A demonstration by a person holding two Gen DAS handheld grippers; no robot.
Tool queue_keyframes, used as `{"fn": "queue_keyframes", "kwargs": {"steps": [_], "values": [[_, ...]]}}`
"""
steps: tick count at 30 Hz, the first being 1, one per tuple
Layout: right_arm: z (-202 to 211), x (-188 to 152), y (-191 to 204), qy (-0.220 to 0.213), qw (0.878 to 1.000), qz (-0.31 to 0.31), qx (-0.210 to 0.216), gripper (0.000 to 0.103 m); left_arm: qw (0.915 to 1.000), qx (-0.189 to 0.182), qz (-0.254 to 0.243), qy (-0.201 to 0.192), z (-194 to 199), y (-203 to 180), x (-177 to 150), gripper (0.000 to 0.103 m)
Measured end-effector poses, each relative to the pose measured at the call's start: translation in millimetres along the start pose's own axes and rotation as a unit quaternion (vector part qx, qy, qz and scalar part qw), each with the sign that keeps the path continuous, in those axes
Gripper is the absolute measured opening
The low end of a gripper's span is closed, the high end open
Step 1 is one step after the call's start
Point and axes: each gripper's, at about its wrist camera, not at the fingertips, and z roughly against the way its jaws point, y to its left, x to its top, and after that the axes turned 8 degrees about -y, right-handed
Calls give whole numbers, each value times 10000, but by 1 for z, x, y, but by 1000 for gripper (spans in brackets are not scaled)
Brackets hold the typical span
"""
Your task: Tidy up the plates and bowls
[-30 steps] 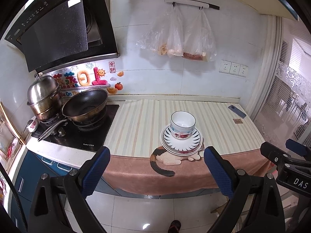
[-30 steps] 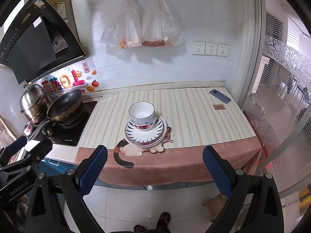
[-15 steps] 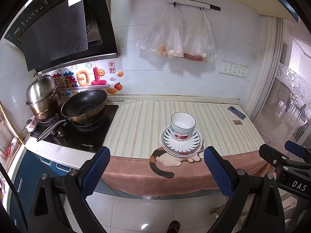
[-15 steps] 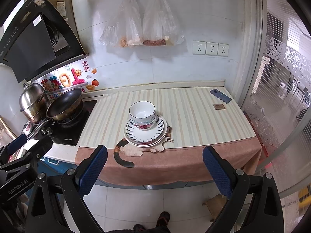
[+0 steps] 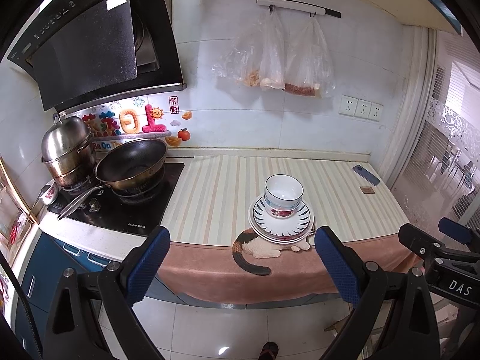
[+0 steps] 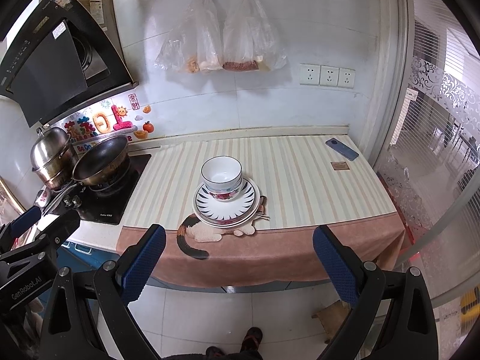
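Almost nothing moves since the earlier frames: both tongs hang released, well apart from the worktop [image 6: 315, 180]. Bowls [image 6: 222, 177] sit nested on stacked plates [image 6: 226, 207] near the front edge, straight ahead of right gripper [image 6: 238, 258]; left gripper [image 5: 241, 258] sees them slightly right.

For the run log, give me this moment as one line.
left gripper: open, empty | right gripper: open, empty | bowls: stacked on plates | counter: both grippers short of its edge
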Motion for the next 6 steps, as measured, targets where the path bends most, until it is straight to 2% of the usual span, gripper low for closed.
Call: {"fn": "queue_keyframes", "kwargs": {"steps": [6], "values": [[-1, 1, 2, 0, 10000, 0, -3, 100, 10000, 17, 4, -42, 2, 2, 1, 99]]}}
